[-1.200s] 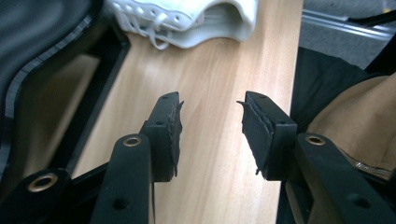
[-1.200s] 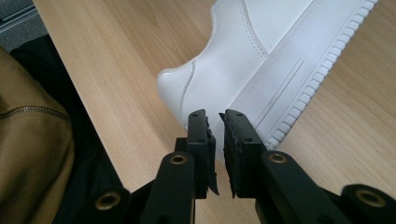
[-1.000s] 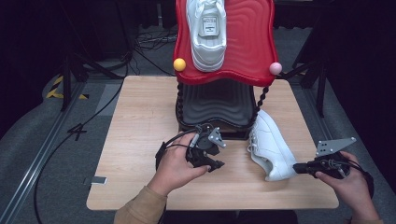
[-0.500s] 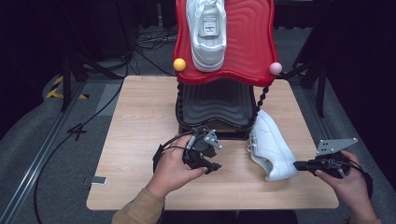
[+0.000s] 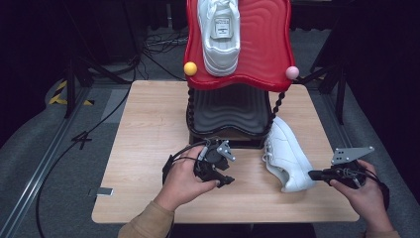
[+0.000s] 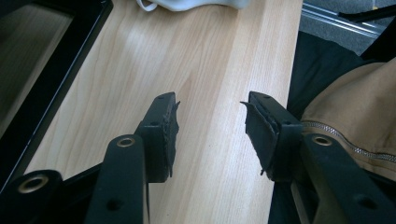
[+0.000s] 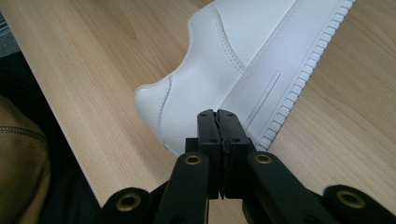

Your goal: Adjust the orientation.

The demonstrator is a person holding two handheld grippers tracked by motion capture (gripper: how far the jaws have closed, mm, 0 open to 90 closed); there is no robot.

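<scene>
Left tool [image 5: 224, 174] jaws have just been opened wide over bare bench [image 5: 148, 129], nothing between; right tool [image 5: 313, 174] clenched empty at the white shoe's [image 5: 286, 156] heel, so a grasp is likely being prepared.

White low-top sneaker [image 5: 287, 157] lies tipped on its side on the desk [image 5: 148, 129], right-front area, just beside the black base of the red stand [image 5: 257, 49]. Toe toward the stand, heel toward the near edge, ribbed sole facing right. Laces loose, upper smooth leather. In the right gripper view, heel [image 7: 187, 107] up close.
</scene>
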